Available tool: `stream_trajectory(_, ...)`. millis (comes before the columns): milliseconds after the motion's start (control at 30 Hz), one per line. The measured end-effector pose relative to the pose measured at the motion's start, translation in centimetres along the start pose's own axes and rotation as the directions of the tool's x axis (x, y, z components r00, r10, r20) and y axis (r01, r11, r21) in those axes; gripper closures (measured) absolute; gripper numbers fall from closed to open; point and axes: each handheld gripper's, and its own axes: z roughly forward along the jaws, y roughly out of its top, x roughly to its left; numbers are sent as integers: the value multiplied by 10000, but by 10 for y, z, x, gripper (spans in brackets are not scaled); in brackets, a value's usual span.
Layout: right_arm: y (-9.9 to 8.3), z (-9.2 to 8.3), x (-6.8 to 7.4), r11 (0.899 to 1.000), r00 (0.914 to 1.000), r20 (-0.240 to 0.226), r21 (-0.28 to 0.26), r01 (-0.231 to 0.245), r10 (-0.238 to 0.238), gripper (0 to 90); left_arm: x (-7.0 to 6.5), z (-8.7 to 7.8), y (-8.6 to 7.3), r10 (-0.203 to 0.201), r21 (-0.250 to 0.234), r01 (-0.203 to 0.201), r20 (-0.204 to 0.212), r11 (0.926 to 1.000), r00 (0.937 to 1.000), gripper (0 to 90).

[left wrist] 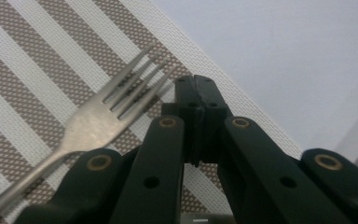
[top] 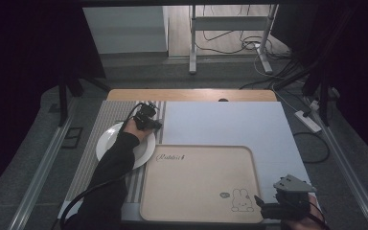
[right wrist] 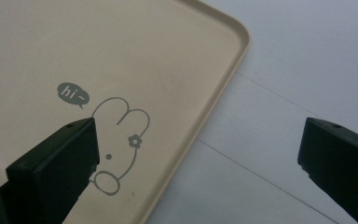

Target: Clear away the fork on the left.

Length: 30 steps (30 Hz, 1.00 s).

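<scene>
White tabletop [top: 230,122] with striped mat [left wrist: 37,84], dark room; left tool [left wrist: 196,86] pressed together beside fork [left wrist: 93,123], right tool [right wrist: 198,154] spread over tray [right wrist: 121,46].

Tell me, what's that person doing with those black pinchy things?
A person sits at a table with a gripper in each hand. The left gripper is over the striped placemat, beside a white plate. Its jaws are shut tight together, and a silver fork sits just to one side of them; whether the fork is pinched or only lying there is unclear. The right gripper hangs open over the corner of a beige tray with a bunny drawn on it, holding nothing.
</scene>
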Motion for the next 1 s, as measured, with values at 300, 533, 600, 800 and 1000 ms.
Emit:
stream_trajectory(300,0,0,0,10000,10000,-37,15,59,-59,0,8,2,10,35,242,-24,-442,9997,9990,889)
stream_trajectory(533,0,0,0,10000,10000,-63,21,71,-71,0,12,6,24,162,518,-127,-675,9986,9976,887)
stream_trajectory(600,0,0,0,10000,9999,-79,9,78,-78,0,15,8,26,-8,369,28,-557,9993,9984,887)
stream_trajectory(800,0,0,0,10000,9999,-99,11,94,-93,0,19,-2,24,-145,120,147,-195,9998,9997,838)
stream_trajectory(1000,0,0,1,9998,9998,-78,56,183,-183,0,32,-23,20,-140,-349,124,-469,9993,9988,380)
